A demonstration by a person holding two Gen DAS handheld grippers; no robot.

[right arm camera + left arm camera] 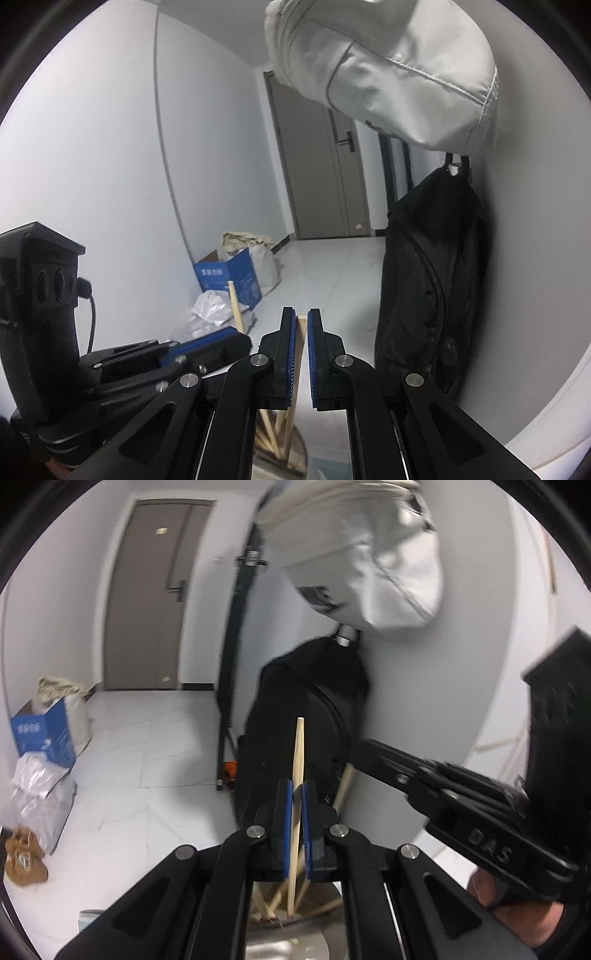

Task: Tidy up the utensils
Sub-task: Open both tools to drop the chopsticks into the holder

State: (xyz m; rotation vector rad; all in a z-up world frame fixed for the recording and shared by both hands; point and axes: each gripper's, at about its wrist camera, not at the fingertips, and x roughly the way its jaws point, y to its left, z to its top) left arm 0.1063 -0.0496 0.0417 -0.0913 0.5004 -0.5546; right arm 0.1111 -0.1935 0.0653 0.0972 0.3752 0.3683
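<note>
My left gripper (295, 786) is shut on one pale wooden chopstick (298, 753) that stands nearly upright between its blue pads (287, 812). Its lower end reaches into a shiny metal holder (291, 943) where several more chopsticks (269, 904) lean. My right gripper (302, 315) is shut on a second chopstick (300, 339), which rests against its left pad over the same bundle of sticks (273, 424). The two grippers are side by side. The right gripper (369, 753) shows at the right of the left wrist view, and the left gripper (236, 338) at the lower left of the right wrist view.
A black bag (432, 280) hangs from a hook on the white wall just ahead, under a white cloth bag (399, 66). A blue carton (236, 280), plastic bags (40, 797) and brown shoes (26, 860) lie on the tiled floor. A grey door (147, 590) is beyond.
</note>
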